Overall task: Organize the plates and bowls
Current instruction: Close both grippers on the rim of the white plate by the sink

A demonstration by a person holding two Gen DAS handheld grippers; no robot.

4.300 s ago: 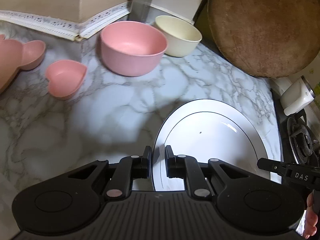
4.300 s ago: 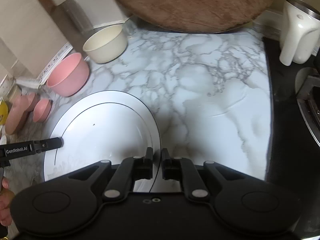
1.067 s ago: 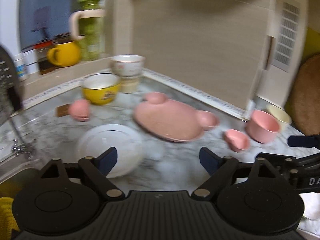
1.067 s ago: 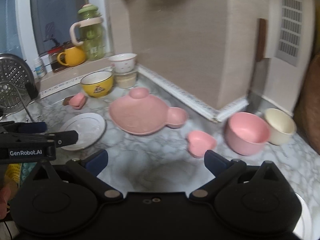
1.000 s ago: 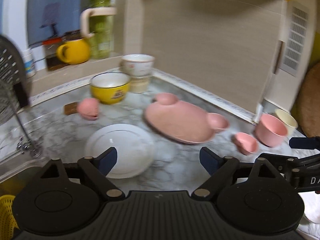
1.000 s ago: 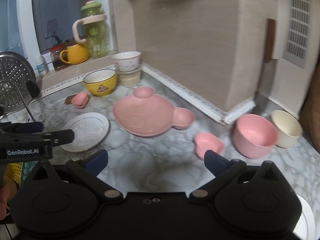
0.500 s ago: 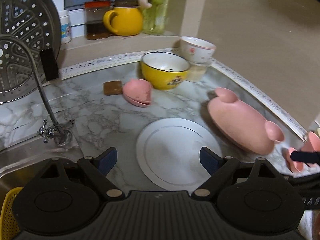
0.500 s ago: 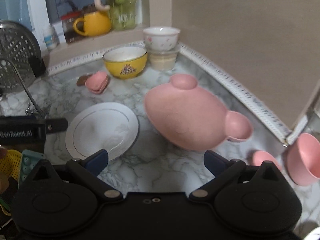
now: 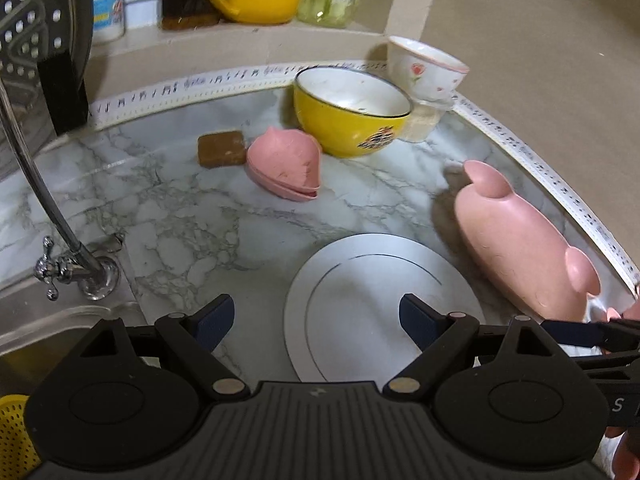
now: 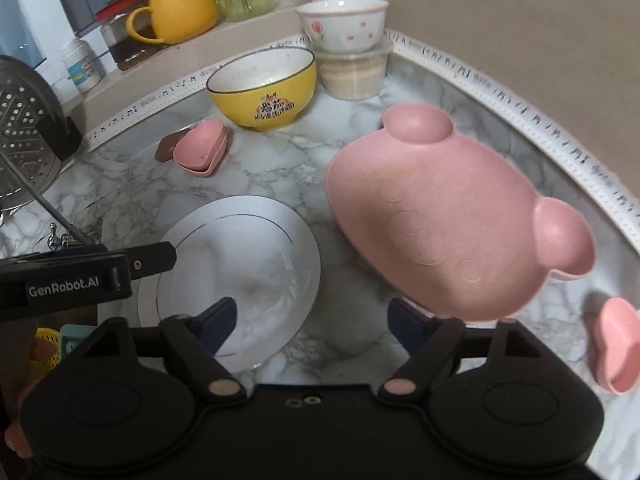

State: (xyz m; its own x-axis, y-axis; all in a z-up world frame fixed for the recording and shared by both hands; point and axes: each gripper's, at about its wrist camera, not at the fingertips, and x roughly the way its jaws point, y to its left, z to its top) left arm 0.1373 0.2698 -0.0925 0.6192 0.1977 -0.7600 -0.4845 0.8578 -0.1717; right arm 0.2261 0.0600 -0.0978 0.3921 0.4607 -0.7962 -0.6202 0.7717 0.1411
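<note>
A small white plate (image 9: 380, 312) (image 10: 240, 264) lies flat on the marble counter. My left gripper (image 9: 316, 318) hovers open over its near left edge, with nothing in it. My right gripper (image 10: 312, 320) is over the plate's right edge; its jaws are closing with nothing pressed between them. A pink bear-shaped plate (image 10: 440, 220) (image 9: 516, 240) lies right of the white plate. Behind are a yellow bowl (image 10: 264, 88) (image 9: 352, 120), stacked pink heart bowls (image 10: 202, 146) (image 9: 286, 164) and a white floral bowl (image 10: 344, 30) on a clear container (image 10: 354, 70).
A tap (image 9: 60, 240) and the sink (image 9: 40, 328) are at the left, with a steamer rack (image 9: 32, 20) behind. A brown block (image 9: 220, 148) lies by the heart bowls. Another pink heart bowl (image 10: 618, 344) sits far right. A yellow mug (image 10: 176, 12) stands on the sill.
Both grippers have let go of the large white plate, swung left and sunk toward the small white plate, which now looms closer. The right jaws have narrowed a little.
</note>
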